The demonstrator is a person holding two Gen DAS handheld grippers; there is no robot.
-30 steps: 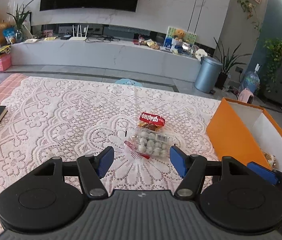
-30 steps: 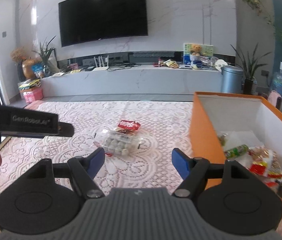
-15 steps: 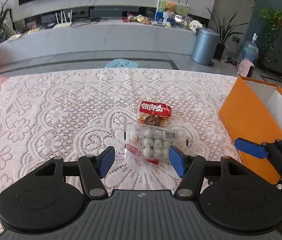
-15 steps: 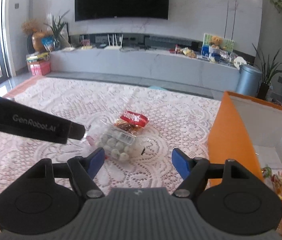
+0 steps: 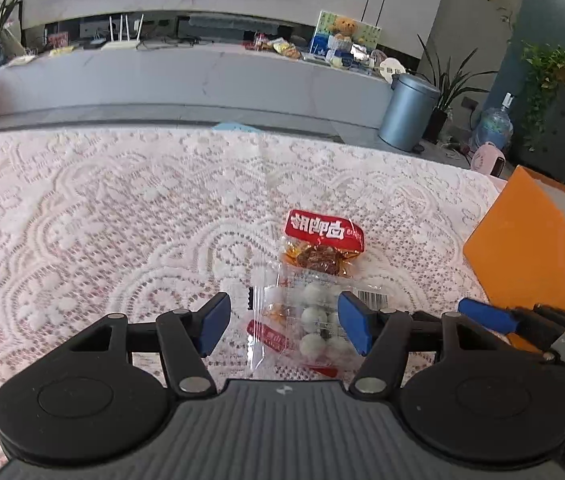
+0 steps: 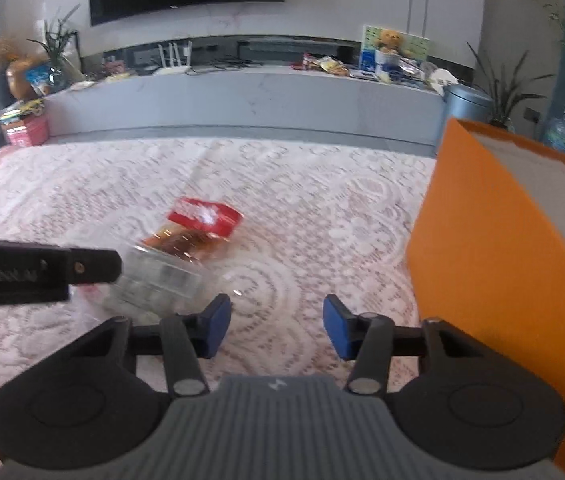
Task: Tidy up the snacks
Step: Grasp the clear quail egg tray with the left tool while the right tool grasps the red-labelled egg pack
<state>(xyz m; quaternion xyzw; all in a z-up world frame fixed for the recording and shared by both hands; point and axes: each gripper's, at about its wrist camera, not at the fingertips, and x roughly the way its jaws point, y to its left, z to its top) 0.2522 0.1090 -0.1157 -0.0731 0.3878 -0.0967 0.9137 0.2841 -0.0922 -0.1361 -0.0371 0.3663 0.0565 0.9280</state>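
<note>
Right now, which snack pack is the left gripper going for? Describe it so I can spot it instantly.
Start at the orange box on the right of the lace tablecloth, then look left to two packs lying together. The target is the clear bag of white balls, nearer the camera, framed by the open left gripper. Its neighbour, the red-topped pack, shows brown contents instead.

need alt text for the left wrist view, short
The open left gripper hovers over a clear plastic packet of white balls on a lace tablecloth; a red-topped snack packet lies just beyond it. An orange box and the right gripper's blue fingertip sit right.
</note>
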